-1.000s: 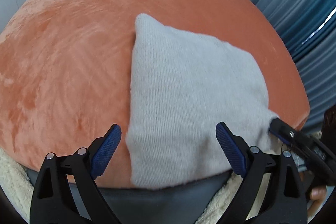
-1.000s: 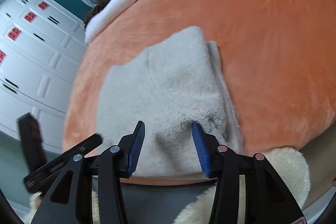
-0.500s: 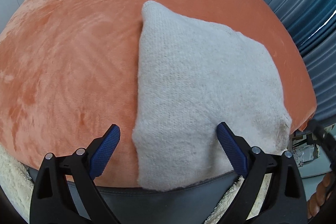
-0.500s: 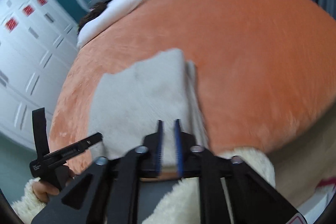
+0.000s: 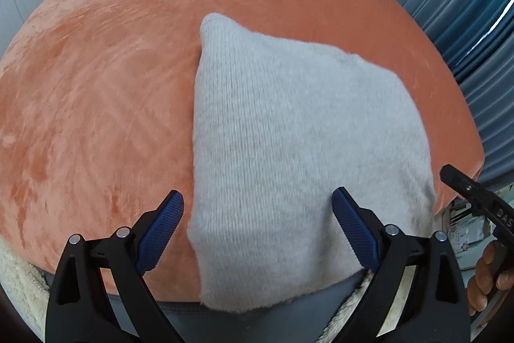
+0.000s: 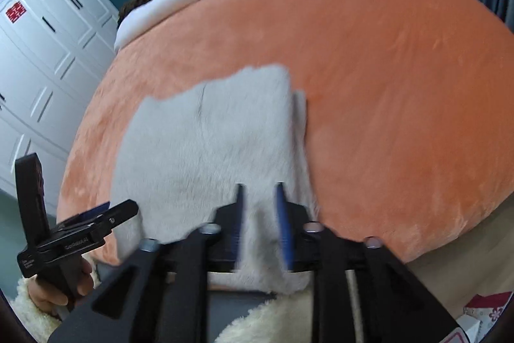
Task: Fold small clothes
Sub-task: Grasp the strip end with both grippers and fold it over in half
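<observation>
Right wrist view: your right gripper (image 6: 259, 224) was clamped tight half a sec ago w/ nothing visible between the tips, and now its jaws are opening again, about halfway apart. Frame is blurred; the near edge of the grey knit garment (image 6: 208, 156) shows in the gap, but the pads don't look pressed on it, so I'd call it a release, not a pinch. A sec ago those same tips straddled a bump in the near corner. Reads like that corner has been dealt w/ and you're backing off.

Left wrist view: left gripper (image 5: 257, 230) is spread wide as before, hovering over the garment's near-left corner, one pad beside the cloth, the other above it, gripping nothing. Garment (image 5: 298, 150) has barely shifted; it lies as a folded, roughly square pad on the orange blanket (image 5: 96, 85), near edge hanging a bit over the blanket's front.

Meaning for the task: this piece looks close to done. A thin underlayer peeks out along its right edge in the right view, so maybe one more tidy-up.

Count: 1 garment, 1 orange blanket, 2 grippers, 2 hands, one in each view's lower corner.
</observation>
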